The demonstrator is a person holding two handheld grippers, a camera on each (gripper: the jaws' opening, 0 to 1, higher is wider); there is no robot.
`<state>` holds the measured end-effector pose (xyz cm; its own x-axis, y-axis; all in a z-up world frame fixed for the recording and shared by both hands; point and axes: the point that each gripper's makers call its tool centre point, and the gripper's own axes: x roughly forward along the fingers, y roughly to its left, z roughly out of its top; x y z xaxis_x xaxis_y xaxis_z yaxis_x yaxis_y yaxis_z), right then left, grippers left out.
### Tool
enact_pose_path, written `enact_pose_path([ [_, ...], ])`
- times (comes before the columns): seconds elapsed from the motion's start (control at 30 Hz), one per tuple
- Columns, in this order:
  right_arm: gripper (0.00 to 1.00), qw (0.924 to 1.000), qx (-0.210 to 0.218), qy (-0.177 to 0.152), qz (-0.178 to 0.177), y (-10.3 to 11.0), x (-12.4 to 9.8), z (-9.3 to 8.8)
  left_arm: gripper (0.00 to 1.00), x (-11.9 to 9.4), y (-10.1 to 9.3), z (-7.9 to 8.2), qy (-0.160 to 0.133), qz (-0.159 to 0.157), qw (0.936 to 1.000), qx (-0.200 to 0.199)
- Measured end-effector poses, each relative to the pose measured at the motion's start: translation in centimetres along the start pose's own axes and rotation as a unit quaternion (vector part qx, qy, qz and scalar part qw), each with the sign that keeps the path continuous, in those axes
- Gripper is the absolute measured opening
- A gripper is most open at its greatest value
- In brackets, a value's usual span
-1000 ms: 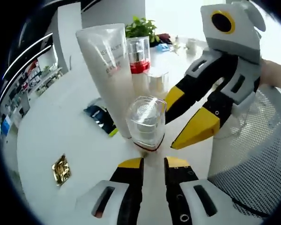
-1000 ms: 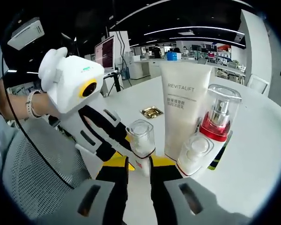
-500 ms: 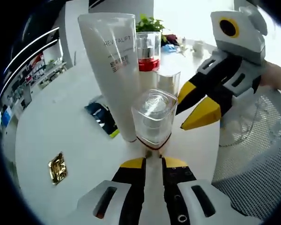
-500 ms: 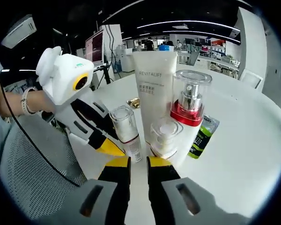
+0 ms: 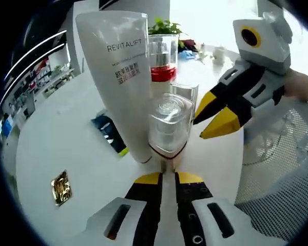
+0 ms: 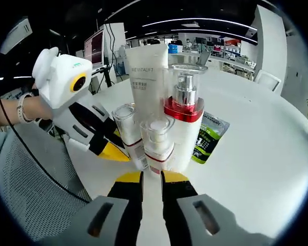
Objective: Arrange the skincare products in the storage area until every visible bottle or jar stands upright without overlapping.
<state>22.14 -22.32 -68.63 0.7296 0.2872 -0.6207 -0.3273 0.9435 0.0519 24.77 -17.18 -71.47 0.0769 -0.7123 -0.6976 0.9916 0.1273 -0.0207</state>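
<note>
Several skincare products stand upright in a tight group on the white round table (image 5: 66, 143). A tall white REVITALIFT tube (image 5: 122, 77) stands beside a pump bottle with a red collar (image 5: 161, 61). Two small clear-capped bottles (image 5: 169, 123) (image 5: 184, 92) stand before them. My left gripper (image 5: 163, 177) is shut, its tips just short of the nearer small bottle's base. My right gripper (image 5: 200, 128) comes in from the right, pointing at the group. In the right gripper view the tube (image 6: 146, 77), pump bottle (image 6: 184, 102) and small bottles (image 6: 156, 136) (image 6: 126, 123) stand just beyond my shut right gripper (image 6: 151, 177). The left gripper (image 6: 110, 149) reaches in there.
A green sachet (image 6: 208, 136) lies flat behind the group, also seen beside the tube as a dark sachet (image 5: 110, 130). A gold sachet (image 5: 60, 188) lies apart on the table. A mesh chair (image 5: 277, 169) borders the table edge. A potted plant (image 5: 164, 25) stands far off.
Both views have shifted around the group. The small bottle before the left gripper stands straighter than a second ago. In the right gripper view the pump bottle now sits centred.
</note>
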Motion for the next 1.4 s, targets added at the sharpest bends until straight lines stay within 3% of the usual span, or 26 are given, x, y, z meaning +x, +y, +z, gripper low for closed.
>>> enact_pose_path([
  [1.1, 0.13, 0.9999, -0.003, 0.005, -0.008, -0.6, 0.7, 0.1, 0.05, 0.8, -0.3, 0.8, -0.008, 0.004, 0.9999, 0.008],
  [1.4, 0.18, 0.9999, -0.003, -0.004, -0.013, -0.4, 0.0, 0.6, 0.07, 0.3, -0.3, 1.2, -0.014, 0.008, 0.9998, 0.012],
])
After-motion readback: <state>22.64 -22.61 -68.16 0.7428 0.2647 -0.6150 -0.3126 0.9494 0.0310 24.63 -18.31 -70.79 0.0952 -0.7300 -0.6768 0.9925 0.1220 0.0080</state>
